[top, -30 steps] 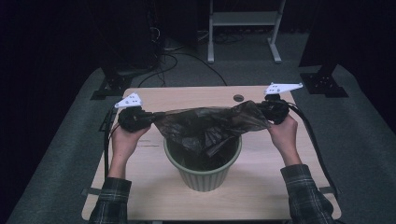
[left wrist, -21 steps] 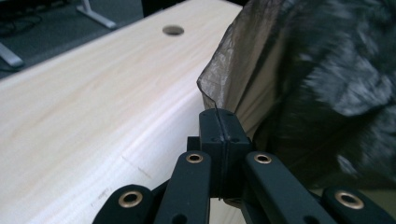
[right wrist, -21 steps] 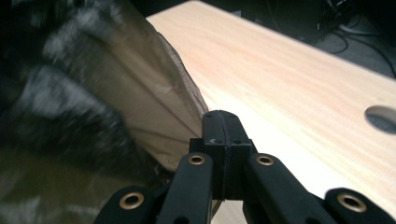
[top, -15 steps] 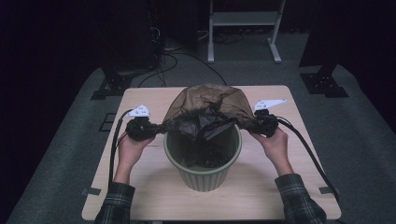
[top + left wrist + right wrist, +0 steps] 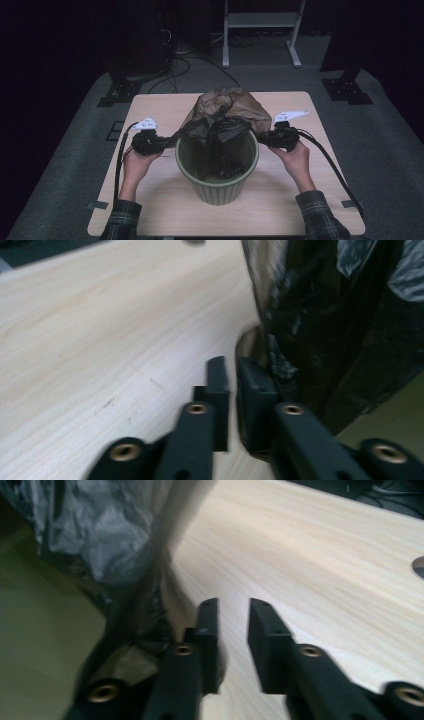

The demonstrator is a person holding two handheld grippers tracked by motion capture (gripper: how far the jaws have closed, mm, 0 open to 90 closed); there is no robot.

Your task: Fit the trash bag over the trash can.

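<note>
A dark brown-black plastic bag (image 5: 225, 107) hangs partly inside a green ribbed bin (image 5: 215, 187) in the middle of the wooden table (image 5: 160, 110); its far part billows above the rim. My left gripper (image 5: 167, 142) sits by the bin's left rim. In the left gripper view its jaws (image 5: 230, 365) have just been opening, and a narrow gap between them holds nothing. The bag (image 5: 340, 315) lies just beside the right jaw, over the bin (image 5: 395, 410). My right gripper (image 5: 265, 135) is at the right rim. Its jaws (image 5: 234, 605) have also just been opening, with nothing between them and the bag (image 5: 100, 530) to their left.
Cables trail from both grippers toward the table's front. On the floor behind the table are a white frame stand (image 5: 260, 20), black stand feet (image 5: 117, 92) at the left and loose cables (image 5: 195, 65). A round hole (image 5: 419, 566) marks the tabletop.
Both hands came down and inward to the bin's rim, lowering the stretched bag into the bin. The bag puffed up behind, and both grippers let go of its edges.
</note>
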